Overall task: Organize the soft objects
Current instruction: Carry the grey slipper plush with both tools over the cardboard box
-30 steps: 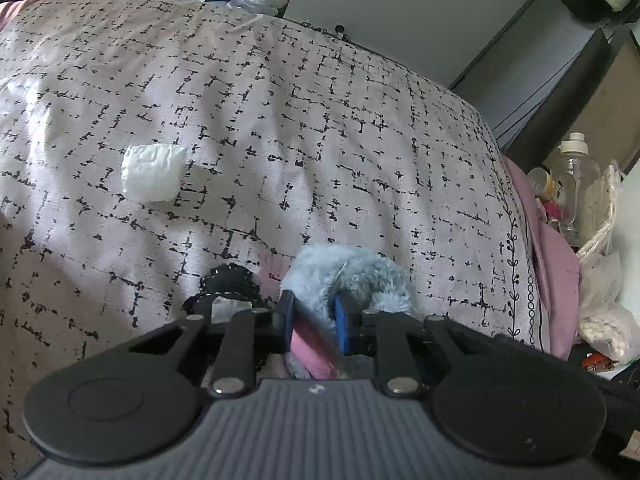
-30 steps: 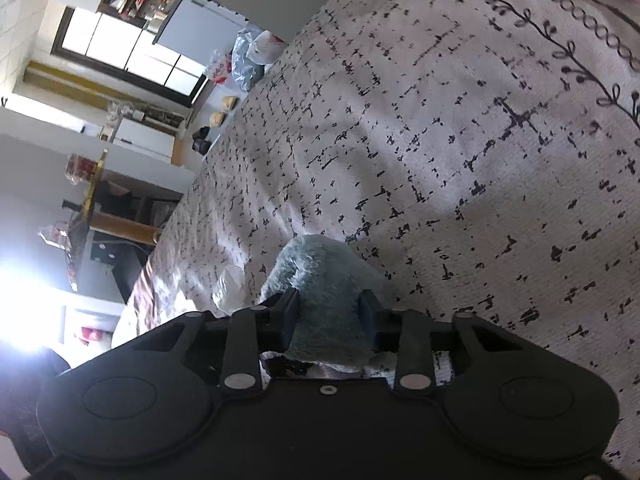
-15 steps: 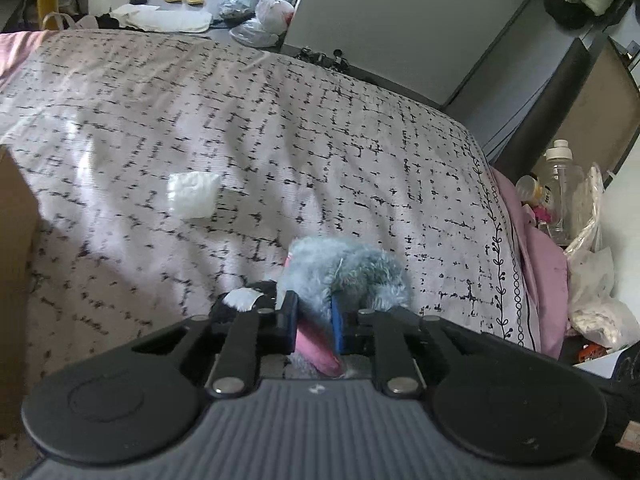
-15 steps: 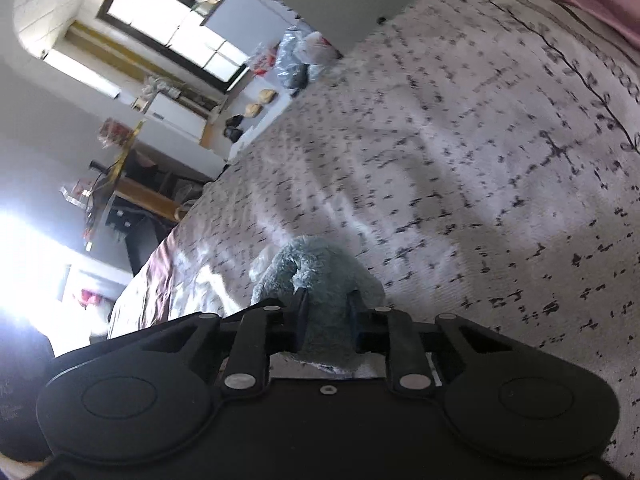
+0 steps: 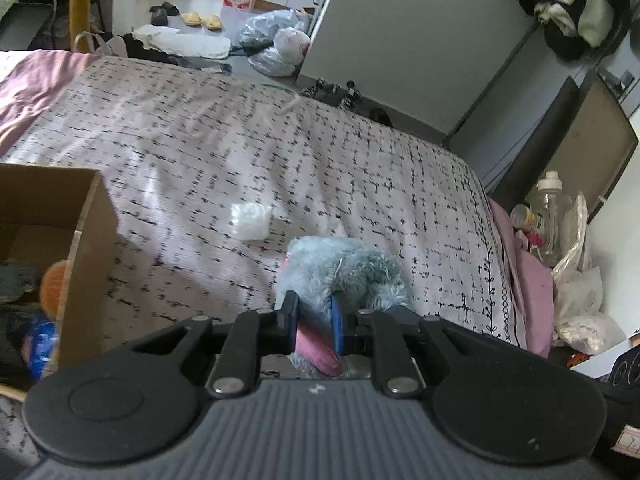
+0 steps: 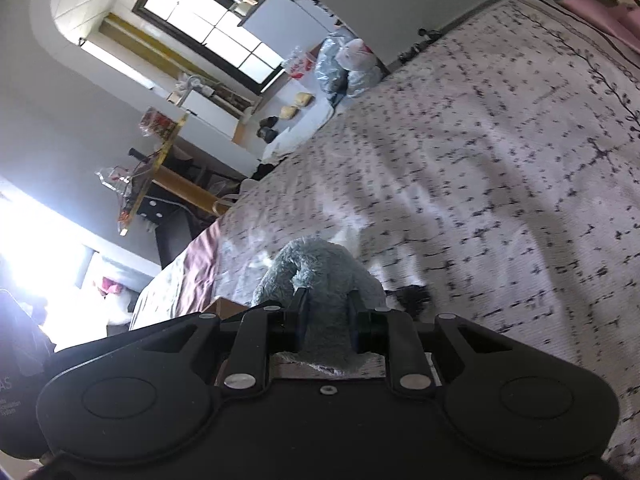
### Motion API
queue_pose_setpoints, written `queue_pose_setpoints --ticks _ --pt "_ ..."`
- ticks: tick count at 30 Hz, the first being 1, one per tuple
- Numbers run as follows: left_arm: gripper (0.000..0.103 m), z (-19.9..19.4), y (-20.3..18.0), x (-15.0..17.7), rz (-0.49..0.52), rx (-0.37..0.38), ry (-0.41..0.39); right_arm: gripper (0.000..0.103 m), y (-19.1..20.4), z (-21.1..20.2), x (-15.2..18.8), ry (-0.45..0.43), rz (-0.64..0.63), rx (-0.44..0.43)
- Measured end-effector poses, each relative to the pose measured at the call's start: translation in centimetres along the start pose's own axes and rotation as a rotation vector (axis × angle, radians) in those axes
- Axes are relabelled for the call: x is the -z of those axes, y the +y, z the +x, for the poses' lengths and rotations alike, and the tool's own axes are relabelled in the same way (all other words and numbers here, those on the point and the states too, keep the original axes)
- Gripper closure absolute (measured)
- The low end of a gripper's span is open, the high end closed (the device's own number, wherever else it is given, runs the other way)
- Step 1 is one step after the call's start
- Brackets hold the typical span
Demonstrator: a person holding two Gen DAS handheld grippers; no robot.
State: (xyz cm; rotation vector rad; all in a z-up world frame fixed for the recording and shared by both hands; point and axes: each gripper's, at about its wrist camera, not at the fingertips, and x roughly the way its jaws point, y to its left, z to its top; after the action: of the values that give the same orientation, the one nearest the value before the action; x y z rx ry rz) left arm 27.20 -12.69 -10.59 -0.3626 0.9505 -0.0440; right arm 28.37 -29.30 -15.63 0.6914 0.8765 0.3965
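Note:
A fluffy grey-blue plush toy with a pink part hangs above the patterned bed. My left gripper is shut on it, pink part between the jaws. My right gripper is shut on the same plush toy from another side. A cardboard box stands at the left in the left wrist view, with soft items inside, one orange. A small white soft object lies on the bed beyond the toy.
A bottle and plastic bags crowd the bedside at the right. Bags and slippers lie on the floor past the bed's far edge. A wooden post and a bright window show in the right wrist view.
Both grippers have lifted the plush toy up off the bed and moved back. The cardboard box has come into the left wrist view at the left.

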Motion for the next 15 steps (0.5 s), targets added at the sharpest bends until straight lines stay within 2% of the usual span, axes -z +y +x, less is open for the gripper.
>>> queue_pose_setpoints --ticks 15 --pt "0.087 -6.1 4.0 -0.8 -0.052 0.016 -0.081 0.082 6.5 -1.1 1.8 -0.024 -0.079 -0.032"
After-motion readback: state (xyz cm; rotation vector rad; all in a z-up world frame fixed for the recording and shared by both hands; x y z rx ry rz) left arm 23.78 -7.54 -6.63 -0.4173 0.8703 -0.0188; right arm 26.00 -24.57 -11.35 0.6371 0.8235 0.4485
